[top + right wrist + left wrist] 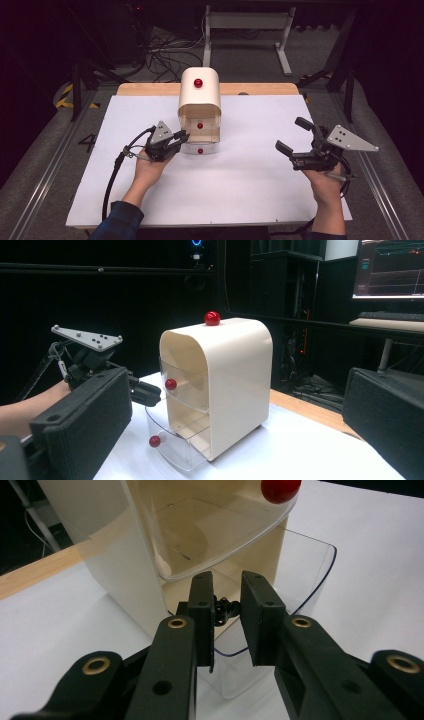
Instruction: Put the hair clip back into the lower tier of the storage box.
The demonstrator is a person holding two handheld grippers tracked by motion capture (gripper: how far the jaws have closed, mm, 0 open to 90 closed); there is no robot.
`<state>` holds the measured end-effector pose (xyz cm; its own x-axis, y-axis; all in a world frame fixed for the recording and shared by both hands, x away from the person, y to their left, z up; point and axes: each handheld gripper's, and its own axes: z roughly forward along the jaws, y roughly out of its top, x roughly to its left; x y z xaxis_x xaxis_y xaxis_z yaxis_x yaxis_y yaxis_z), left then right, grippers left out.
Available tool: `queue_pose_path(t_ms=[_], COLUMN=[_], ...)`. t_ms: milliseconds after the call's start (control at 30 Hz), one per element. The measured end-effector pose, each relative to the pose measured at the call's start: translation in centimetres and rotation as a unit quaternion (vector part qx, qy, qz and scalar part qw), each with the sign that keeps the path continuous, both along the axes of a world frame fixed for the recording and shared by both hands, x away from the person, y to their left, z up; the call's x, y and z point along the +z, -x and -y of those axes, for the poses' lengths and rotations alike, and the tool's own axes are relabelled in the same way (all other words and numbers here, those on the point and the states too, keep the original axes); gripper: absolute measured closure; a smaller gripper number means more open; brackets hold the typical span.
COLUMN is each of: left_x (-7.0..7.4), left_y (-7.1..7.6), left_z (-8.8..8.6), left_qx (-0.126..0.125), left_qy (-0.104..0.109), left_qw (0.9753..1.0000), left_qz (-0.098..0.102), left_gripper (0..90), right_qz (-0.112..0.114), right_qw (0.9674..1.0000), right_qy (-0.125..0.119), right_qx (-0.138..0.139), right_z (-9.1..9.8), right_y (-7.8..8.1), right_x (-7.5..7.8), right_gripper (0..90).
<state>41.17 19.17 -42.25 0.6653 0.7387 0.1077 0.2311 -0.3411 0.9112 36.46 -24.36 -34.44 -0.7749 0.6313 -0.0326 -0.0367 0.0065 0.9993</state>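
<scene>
White sheeting covers the table (260, 190), where a cream drawer cabinet (199, 102) stands at the far middle. Its lowest clear drawer (305, 580) sits pulled out. The left gripper (227, 611), jaws nearly together over something small and dark I cannot identify, could snag the rim; the right gripper (289, 135) hangs wide apart.

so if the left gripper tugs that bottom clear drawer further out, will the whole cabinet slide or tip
Sliding seems more likely: the cream cabinet looks like light plastic on smooth white paper. Tipping seems less likely, since the bottom drawer sits low. The drawer looks thin, so it may flex where the left gripper pulls.
</scene>
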Motion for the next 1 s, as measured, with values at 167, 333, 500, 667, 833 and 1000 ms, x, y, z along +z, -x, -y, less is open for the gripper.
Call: queue_pose_path(t_ms=[167, 333, 500, 667, 833, 1000], left_x=[-0.01, -0.2, -0.3, -0.22, 0.05, 0.2], left_y=[-0.11, -0.26, -0.26, -0.11, 0.14, 0.41], left_z=[0.11, 0.41, 0.54, 0.56, 0.3, -0.02], left_qx=[-0.002, -0.006, -0.008, -0.008, 0.0, 0.004], left_qy=[0.005, 0.0, 0.001, 0.002, 0.013, 0.021], left_qw=[1.0, 1.0, 1.0, 1.0, 0.9999, 0.9998], left_qz=[-0.001, -0.004, -0.005, -0.003, 0.004, 0.006], left_gripper=[76.5, 76.4, 76.3, 74.9, 66.4, 64.1], right_qz=[0.0, 0.0, 0.002, 0.001, 0.001, 0.001], right_qw=[1.0, 1.0, 1.0, 1.0, 1.0, 1.0], right_qy=[0.0, 0.0, 0.0, 0.0, 0.0, 0.0], right_qx=[0.0, 0.0, 0.001, 0.001, 0.001, 0.001], right_z=[0.02, -0.01, 0.01, 0.01, -0.02, -0.03], right_y=[0.01, 0.02, 0.04, 0.04, 0.05, 0.05], right_x=[0.0, 0.0, 0.02, 0.01, 0.01, 0.02], right_gripper=[0.2, 0.2, 0.2, 0.2, 0.2, 0.2])
